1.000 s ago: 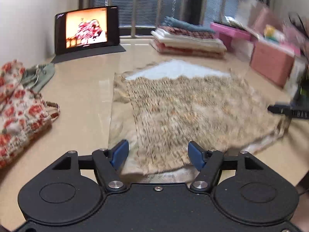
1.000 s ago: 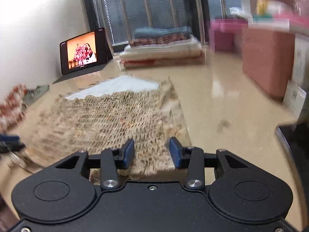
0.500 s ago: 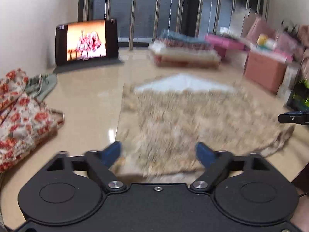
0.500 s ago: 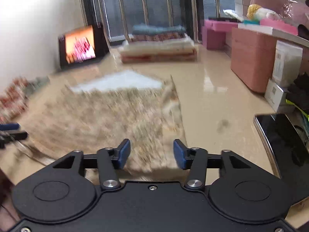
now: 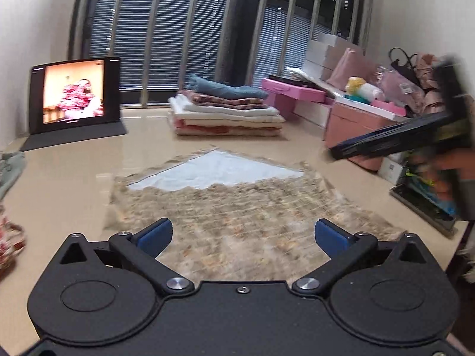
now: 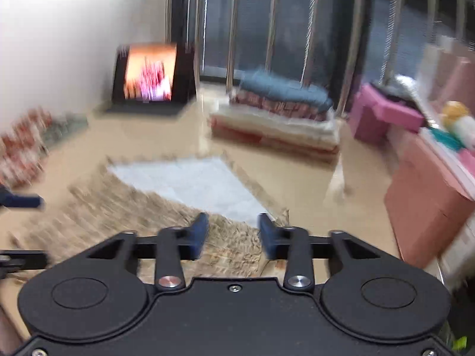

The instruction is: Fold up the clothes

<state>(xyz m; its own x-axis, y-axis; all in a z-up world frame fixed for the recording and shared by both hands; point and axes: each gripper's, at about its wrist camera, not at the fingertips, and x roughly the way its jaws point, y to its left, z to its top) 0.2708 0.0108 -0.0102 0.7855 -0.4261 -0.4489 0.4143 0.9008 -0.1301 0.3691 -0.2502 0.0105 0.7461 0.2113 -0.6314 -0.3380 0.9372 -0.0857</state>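
A beige smocked garment (image 5: pixel 237 207) lies flat on the tan table with a white lining panel (image 5: pixel 219 169) showing at its far end. My left gripper (image 5: pixel 243 234) hovers above its near edge, jaws wide open and nothing between them. The right gripper's blurred black body (image 5: pixel 415 133) crosses the right side of that view. In the right wrist view the garment (image 6: pixel 124 207) is smeared by motion. My right gripper (image 6: pixel 233 234) is above its near right corner. Its jaws are closing and still apart, and the pads (image 6: pixel 199 234) press on nothing.
A stack of folded clothes (image 5: pixel 225 109) sits at the table's far side, with a lit tablet (image 5: pixel 74 95) to its left. A floral garment (image 5: pixel 9 243) and a greenish one (image 5: pixel 9 169) lie at the left edge. Pink boxes (image 5: pixel 297 92) and clutter line the right.
Both grippers have lifted up and back from the garment's near edge. The left jaws spread wide open. The right jaws widened, then narrowed, and that view tilted.
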